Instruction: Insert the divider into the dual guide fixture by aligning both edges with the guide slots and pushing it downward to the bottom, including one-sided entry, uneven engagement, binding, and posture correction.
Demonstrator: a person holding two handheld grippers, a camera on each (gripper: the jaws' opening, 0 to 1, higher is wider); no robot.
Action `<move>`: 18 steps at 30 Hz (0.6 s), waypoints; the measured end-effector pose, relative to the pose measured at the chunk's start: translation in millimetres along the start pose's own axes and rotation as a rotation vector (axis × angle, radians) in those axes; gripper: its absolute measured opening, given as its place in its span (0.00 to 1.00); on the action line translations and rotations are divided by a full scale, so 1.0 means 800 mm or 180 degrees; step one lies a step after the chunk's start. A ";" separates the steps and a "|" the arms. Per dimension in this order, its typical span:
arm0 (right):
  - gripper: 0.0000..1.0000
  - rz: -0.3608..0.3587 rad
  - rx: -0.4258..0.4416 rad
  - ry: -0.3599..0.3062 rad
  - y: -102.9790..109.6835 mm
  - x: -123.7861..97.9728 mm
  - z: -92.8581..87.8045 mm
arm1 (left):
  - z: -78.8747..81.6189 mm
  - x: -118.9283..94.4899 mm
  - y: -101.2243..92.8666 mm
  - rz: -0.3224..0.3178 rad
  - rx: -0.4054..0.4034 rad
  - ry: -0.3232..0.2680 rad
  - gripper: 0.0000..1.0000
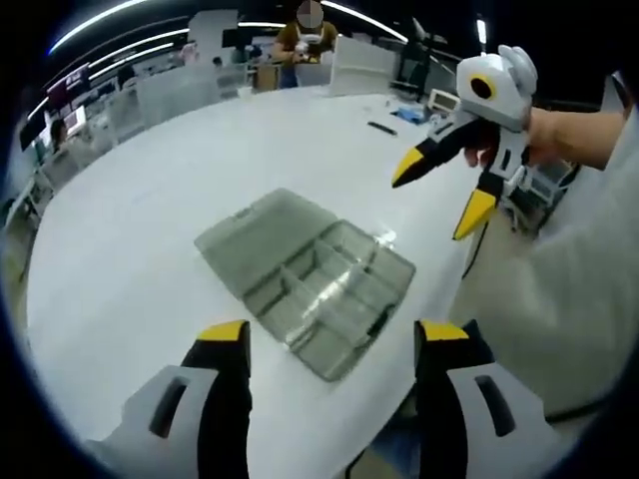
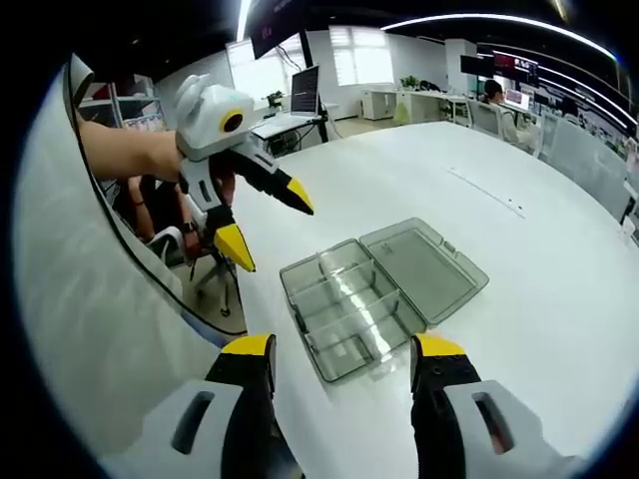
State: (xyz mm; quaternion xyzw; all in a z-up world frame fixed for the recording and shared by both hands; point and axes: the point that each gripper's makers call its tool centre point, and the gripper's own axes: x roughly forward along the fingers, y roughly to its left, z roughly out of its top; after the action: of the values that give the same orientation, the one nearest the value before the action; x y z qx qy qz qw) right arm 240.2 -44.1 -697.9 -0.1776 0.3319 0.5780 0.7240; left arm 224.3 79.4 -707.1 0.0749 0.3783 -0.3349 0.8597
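Both grippers hang above the white table [image 1: 130, 230], jaws spread wide, nothing held. Left gripper [image 1: 334, 334] sits over the near edge; it also shows in the right gripper view [image 2: 268, 225] at the left, held by a hand [image 2: 140, 150]. Right gripper [image 2: 344, 349] likewise open and empty; in the left gripper view it floats up right [image 1: 439, 195].

Clear compartment box [image 1: 310, 279] lies open on the table, lid [image 1: 262, 228] flat beside the tray [image 2: 349, 309]. Thin partitions seem to stand in the tray; can't tell which is the loose divider or which slots are free, too glary.

Step in hand looks like the approach. To do it well: come down over the tray, pinch the divider at its top edge near the middle, keep it upright, start both ends in opposite slots together. If one side enters first, rock it level before pressing. The other gripper should probably steady the tray wall, since the light box could slide.
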 end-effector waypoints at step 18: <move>0.51 -0.0071 0.0052 0.0011 -0.012 -0.009 -0.011 | 0.004 0.004 -0.008 -0.0031 -0.0068 -0.0059 0.67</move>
State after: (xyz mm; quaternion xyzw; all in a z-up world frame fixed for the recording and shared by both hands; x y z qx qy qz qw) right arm 246.5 -57.4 -700.5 -0.1763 0.3359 0.5669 0.7313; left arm 223.4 71.4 -706.4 0.0607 0.3742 -0.3358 0.8623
